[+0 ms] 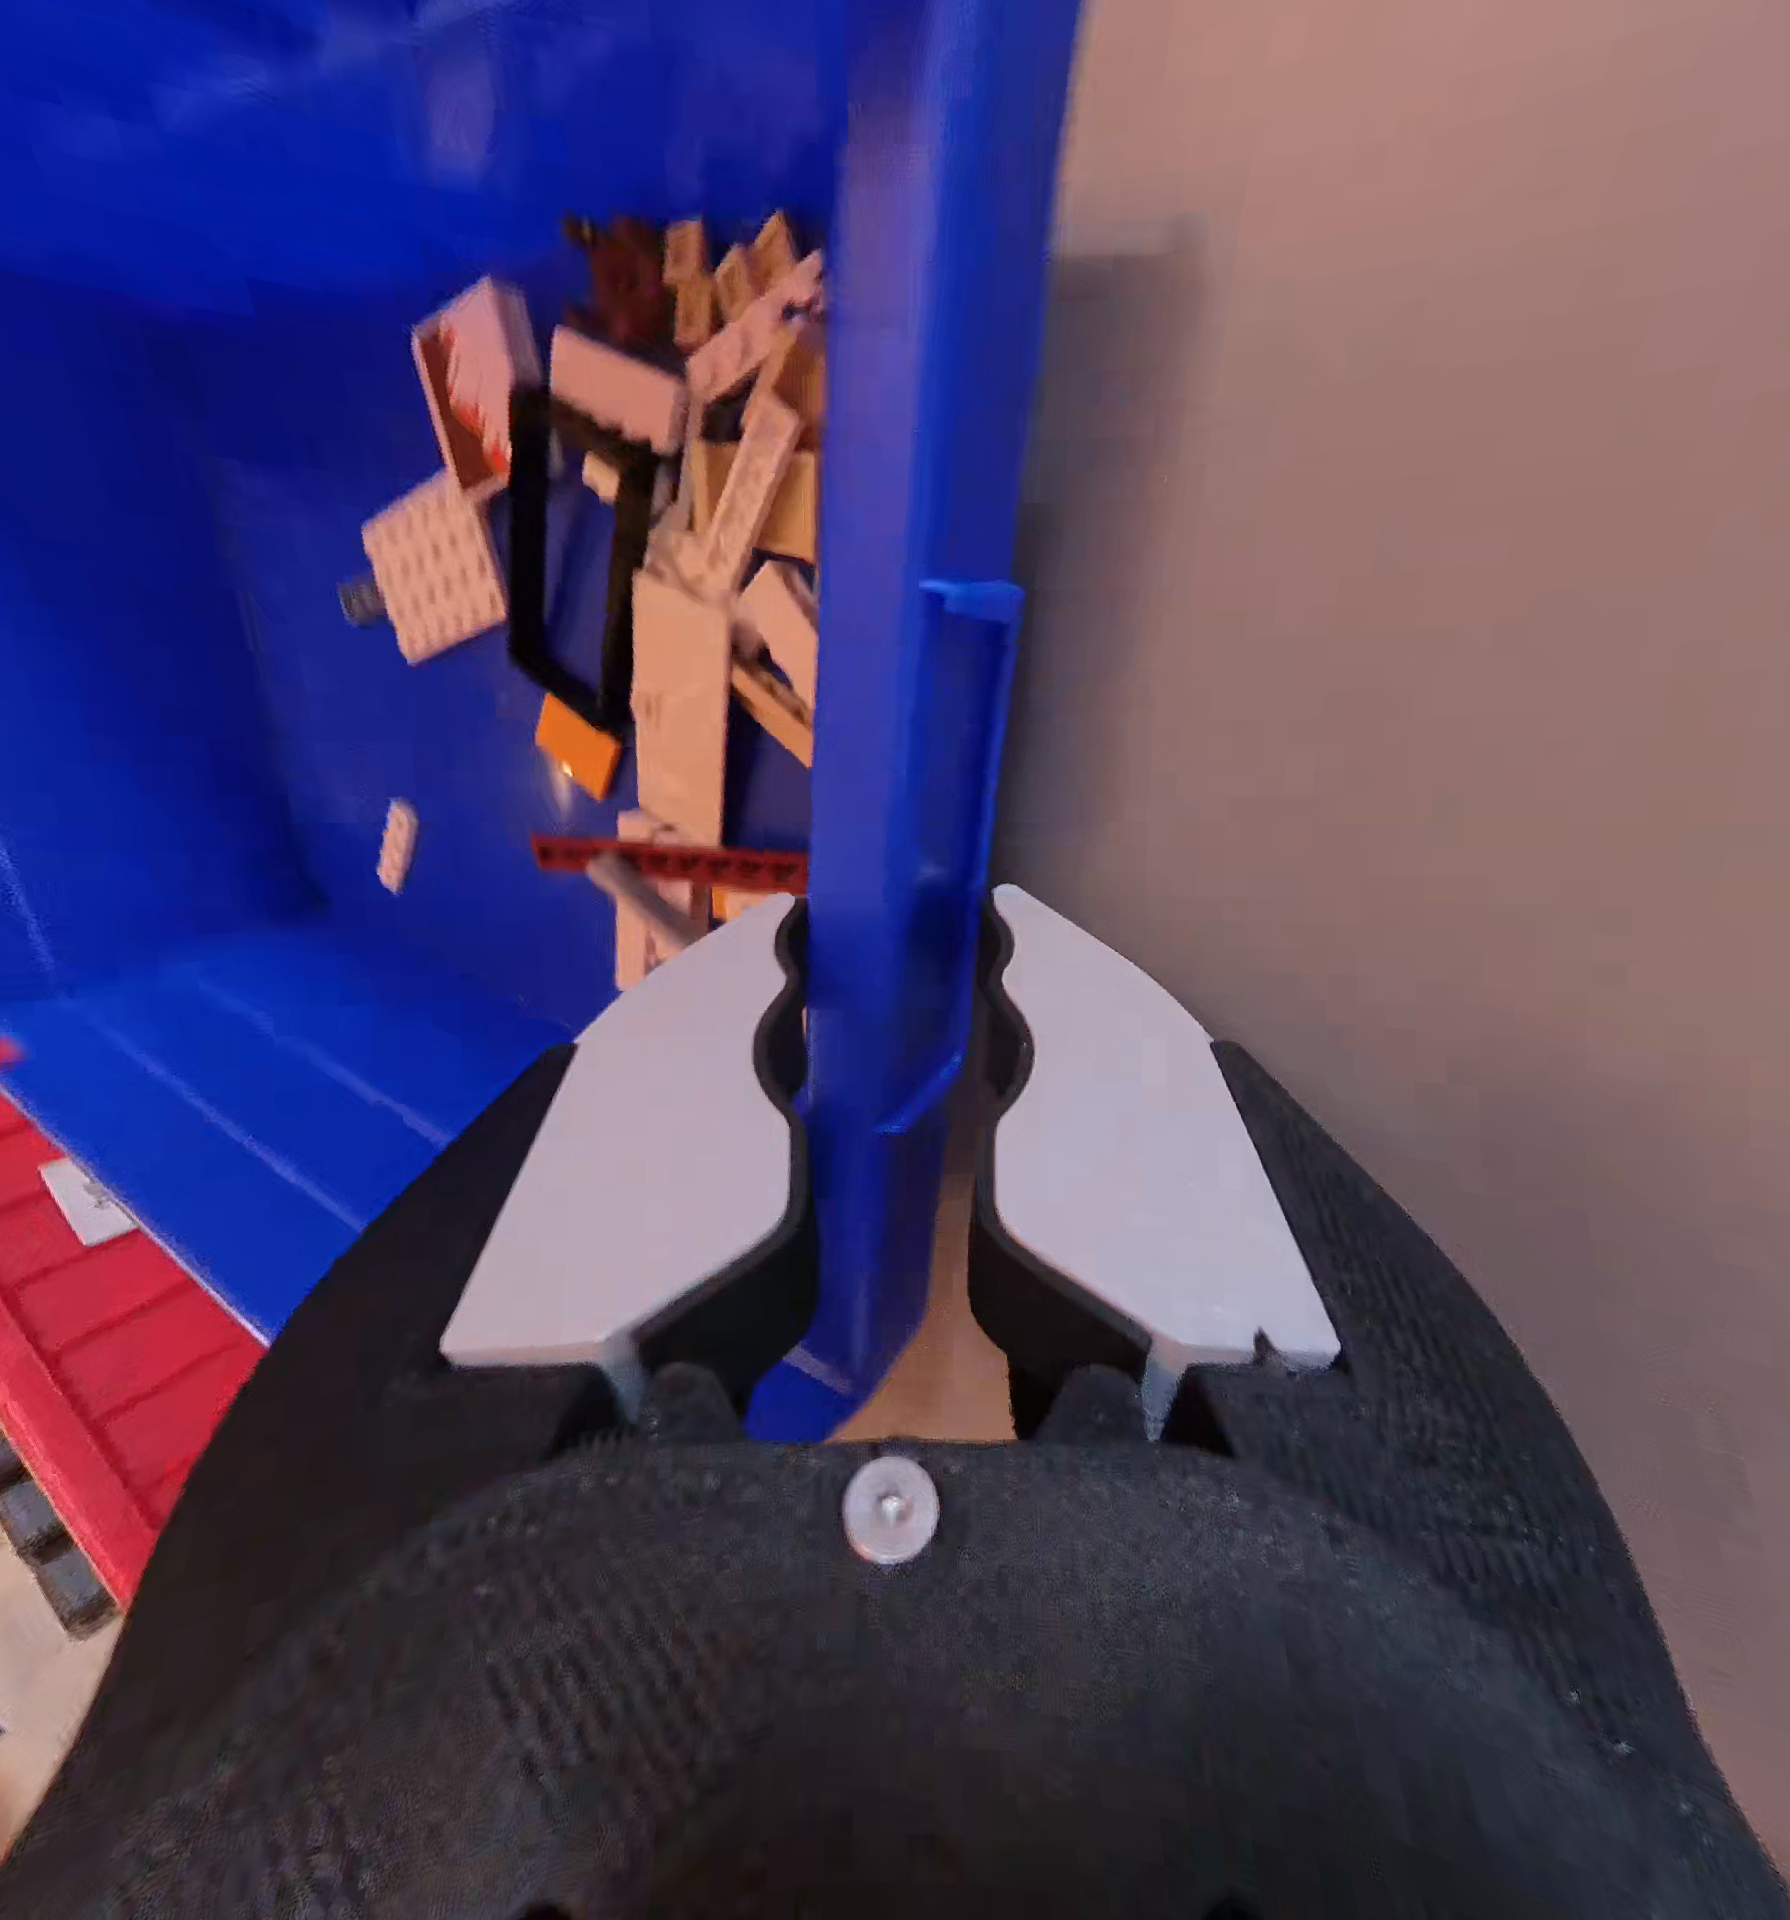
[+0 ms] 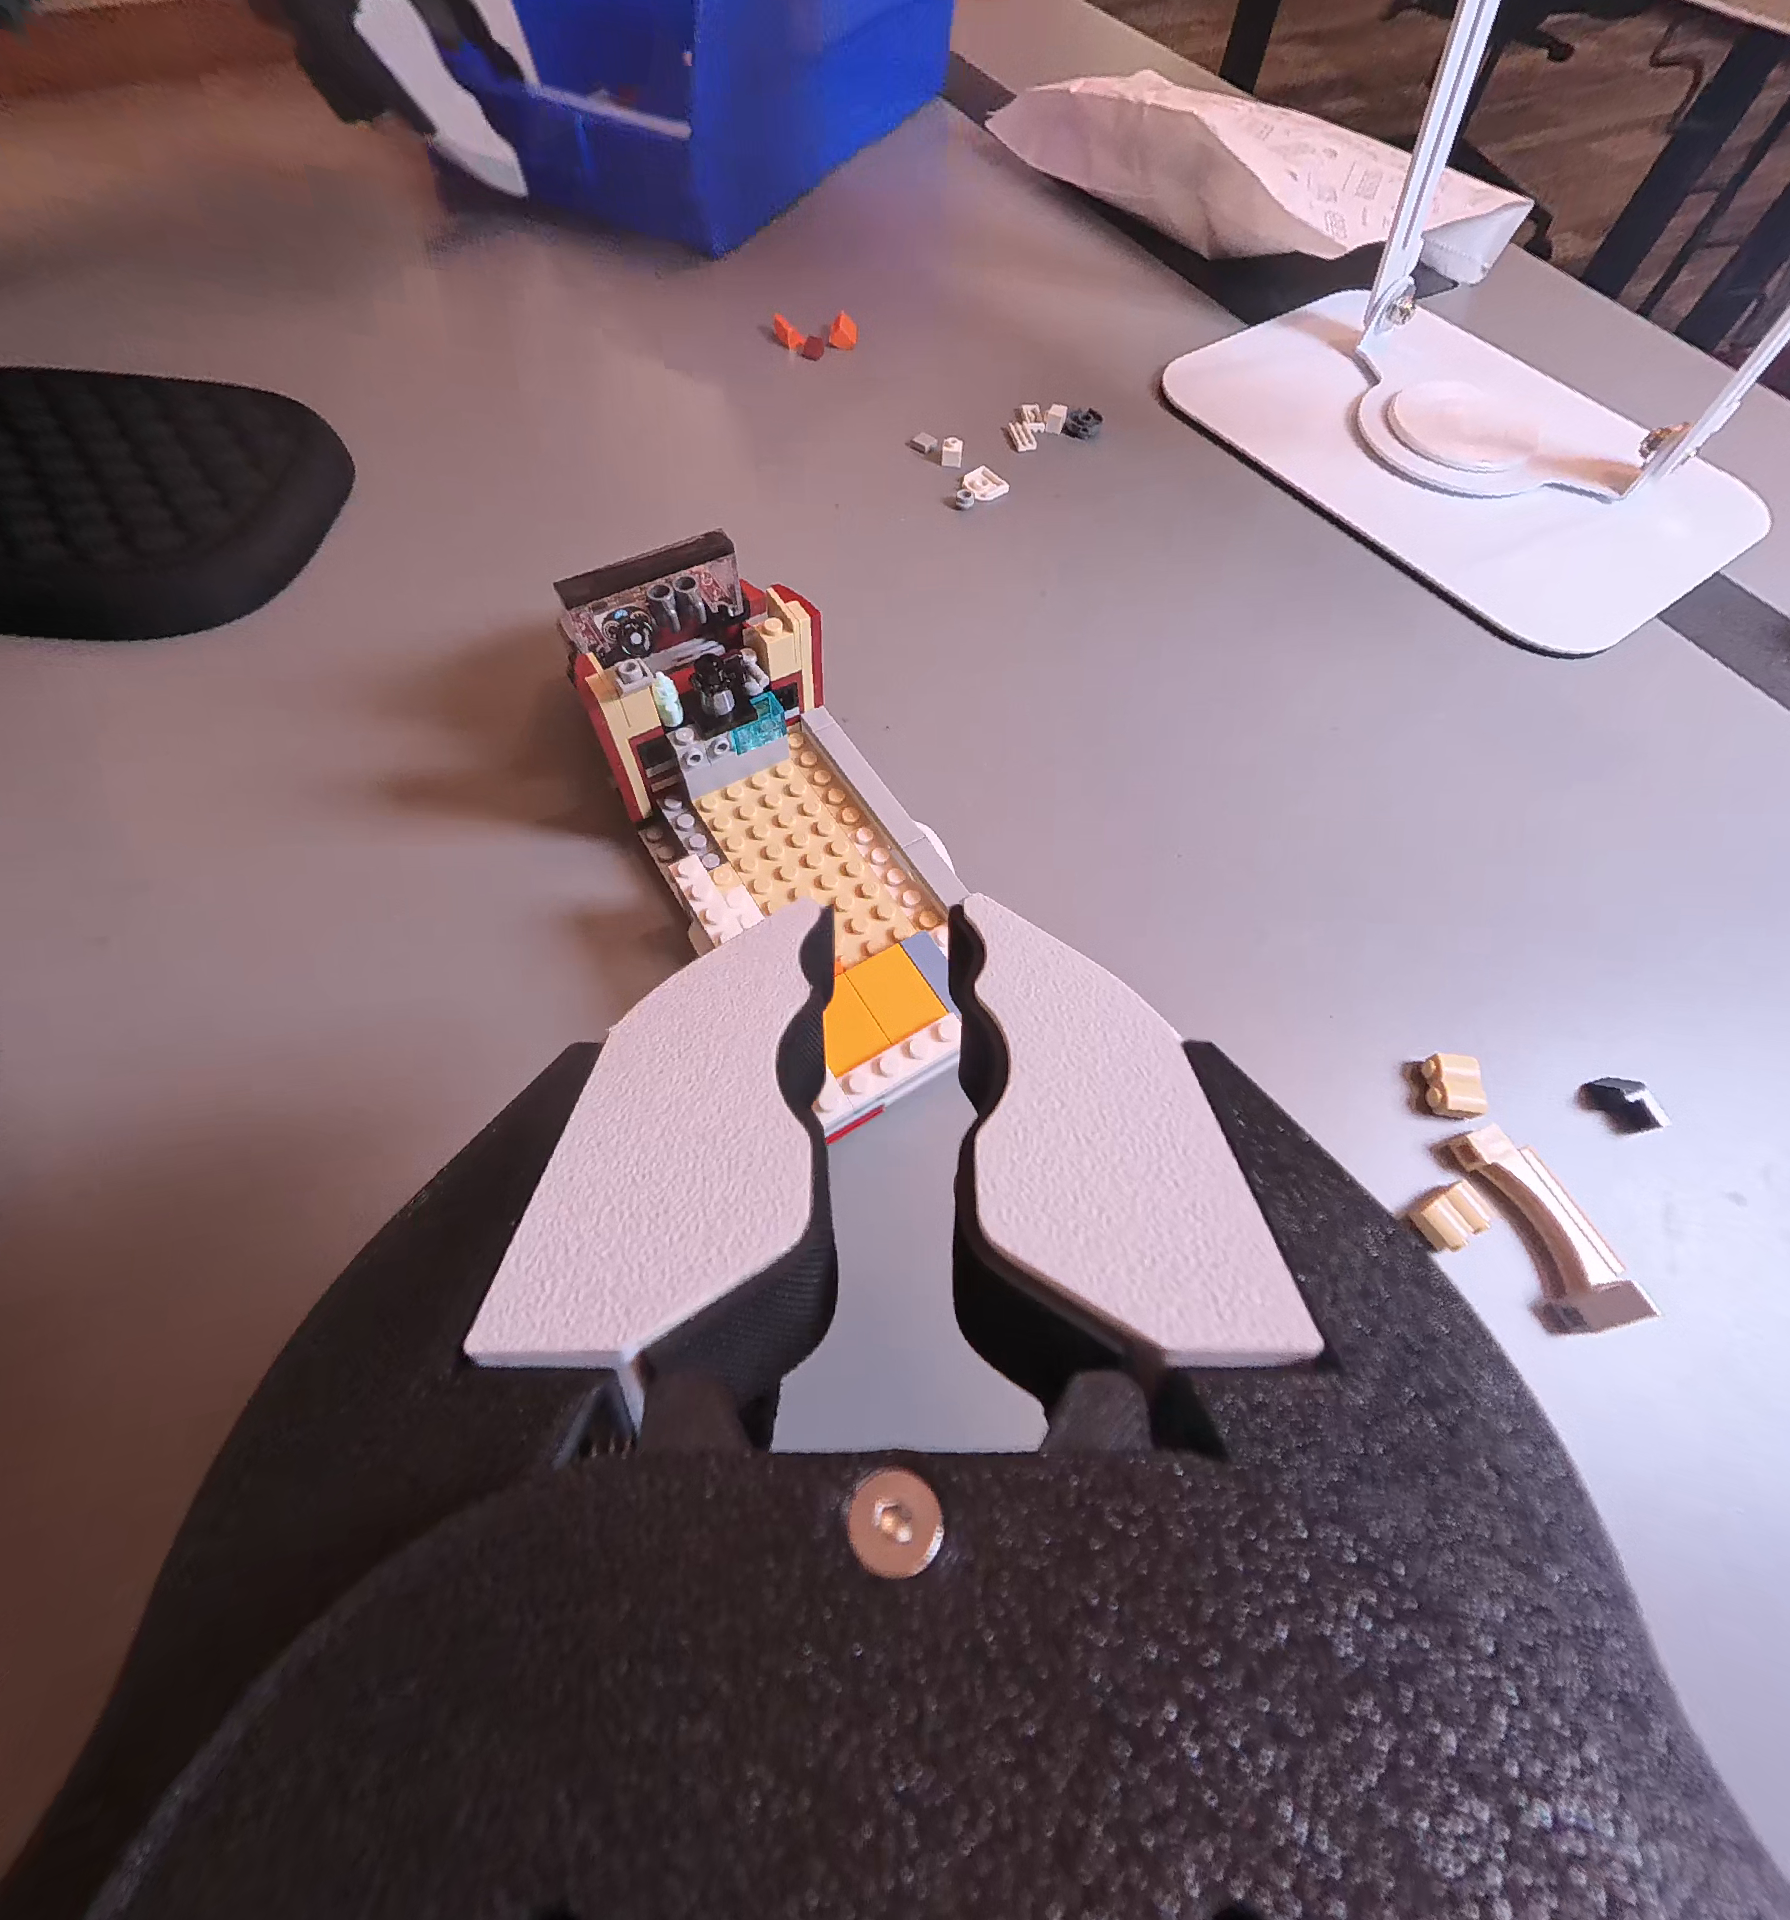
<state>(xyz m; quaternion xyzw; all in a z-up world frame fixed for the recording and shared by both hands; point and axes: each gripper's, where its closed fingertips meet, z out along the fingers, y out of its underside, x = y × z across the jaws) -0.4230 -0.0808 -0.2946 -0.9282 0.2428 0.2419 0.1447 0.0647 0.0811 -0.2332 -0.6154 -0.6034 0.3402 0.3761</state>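
Currently, left gripper [image 1: 896, 914] straddles one side wall of the blue plastic bin [image 1: 870, 520]. One finger is inside the bin and one outside, and both pads look pressed against the wall's two faces. The wall's long axis runs straight ahead, in line with the fingers. A heap of white, tan and black toy bricks [image 1: 683, 540] lies bunched against the inner face of that wall, just beyond the inside fingertip. Ribbed red plastic [image 1: 60, 1299] sits close against the bin's near side. The view is blurred.

Right gripper [image 2: 891, 925] has its jaws partly apart and nothing clamped between them. It hangs over the near end of the long tan-studded brick model with a red-and-cream cabin [image 2: 766, 831], out on the middle of the grey worktop [image 2: 1234, 831]. The model's long axis runs away from the fingers and veers slightly left, cabin at the far end. Its smooth orange tiles [image 2: 886, 1003] show through the gap. The model is wider than the gap, so the tips are above it; contact cannot be told.

- Curved tan loose pieces [image 2: 1525, 1205]: just right of the right gripper.
- Small grey bits [image 2: 1005, 447]: beyond the cabin.
- Bin: at the worktop's far edge, well apart from the model, nearer the left gripper.
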